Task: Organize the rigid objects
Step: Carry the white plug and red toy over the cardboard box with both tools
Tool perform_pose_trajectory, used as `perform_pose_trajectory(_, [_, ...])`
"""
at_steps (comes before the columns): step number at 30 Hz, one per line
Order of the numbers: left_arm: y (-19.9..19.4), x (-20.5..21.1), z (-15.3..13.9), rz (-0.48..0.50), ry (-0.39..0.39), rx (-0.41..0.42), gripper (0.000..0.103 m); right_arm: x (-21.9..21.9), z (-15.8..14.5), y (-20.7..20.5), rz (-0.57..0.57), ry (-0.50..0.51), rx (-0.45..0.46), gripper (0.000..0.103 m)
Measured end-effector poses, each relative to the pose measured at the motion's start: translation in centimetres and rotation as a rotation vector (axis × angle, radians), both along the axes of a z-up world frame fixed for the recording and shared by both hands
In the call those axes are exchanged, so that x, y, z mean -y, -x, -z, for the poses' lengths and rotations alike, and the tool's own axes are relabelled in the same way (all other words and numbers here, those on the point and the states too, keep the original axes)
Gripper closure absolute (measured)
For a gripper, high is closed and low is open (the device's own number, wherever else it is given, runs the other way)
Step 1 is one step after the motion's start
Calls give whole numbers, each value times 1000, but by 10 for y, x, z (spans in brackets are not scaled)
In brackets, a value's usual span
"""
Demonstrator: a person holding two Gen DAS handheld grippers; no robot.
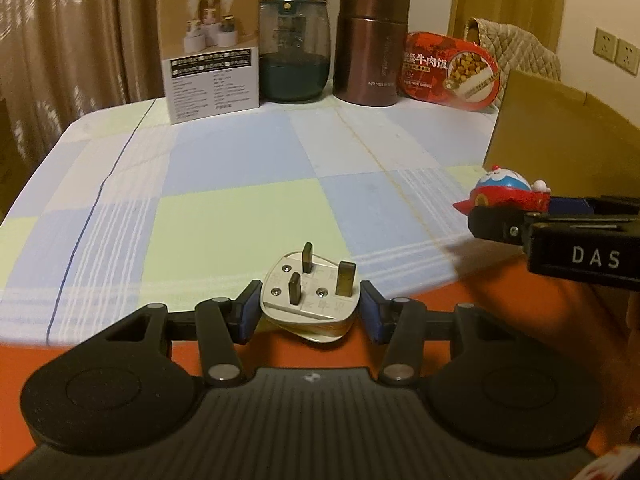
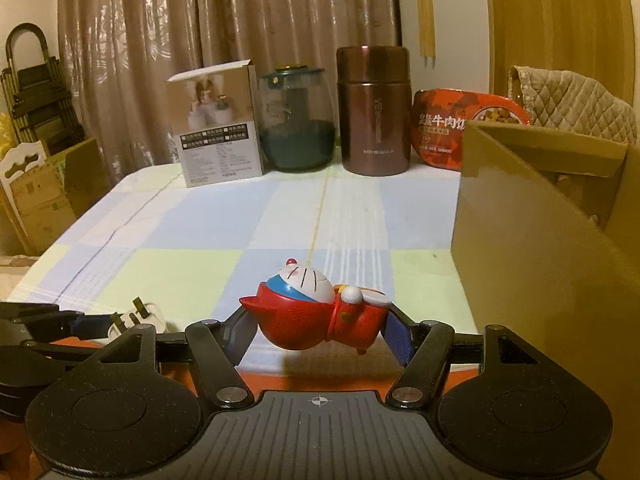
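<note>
- A white three-pin plastic plug [image 1: 308,300] is clamped between the blue pads of the left gripper [image 1: 310,312], just past the near edge of the checked tablecloth [image 1: 224,184], its brass pins pointing up.
- A red-and-blue glossy cartoon cat figurine [image 2: 316,312] is gripped, lying on its side, by the partly closed right gripper [image 2: 320,332].
- A brown cardboard box [image 2: 532,232] stands open at the right.

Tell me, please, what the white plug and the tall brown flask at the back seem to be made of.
White plug: looks like glossy moulded plastic, with three dull brass-coloured metal pins and small screw heads on its face. Tall brown flask: probably metal with a coppery brown sheen, since soft highlights run down its side; coated plastic cannot be excluded.
</note>
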State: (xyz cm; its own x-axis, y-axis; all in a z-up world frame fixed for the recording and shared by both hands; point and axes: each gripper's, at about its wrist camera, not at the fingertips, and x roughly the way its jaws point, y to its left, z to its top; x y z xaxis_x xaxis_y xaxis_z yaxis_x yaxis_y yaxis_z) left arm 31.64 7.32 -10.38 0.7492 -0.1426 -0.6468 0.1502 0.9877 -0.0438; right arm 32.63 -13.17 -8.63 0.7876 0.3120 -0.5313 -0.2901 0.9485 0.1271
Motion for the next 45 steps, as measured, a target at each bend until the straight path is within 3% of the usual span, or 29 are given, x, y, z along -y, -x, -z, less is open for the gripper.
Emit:
perform_pose_trajectory(18, [98,37,-62,-72,93,27,57,29,-66,100,-76,-33,81,39])
perform_pose_trajectory(30, [152,98,-102,26,116,74,57,101,-109,158,1,-26,187,39])
perform_pose_trajectory(36, [159,142,-124,102,121,106,57,157,-124,159,122,-28,185,39])
perform_pose_trajectory(45, [149,206,-142,204,96,122,57,224,-123,147,175,-7,123,39])
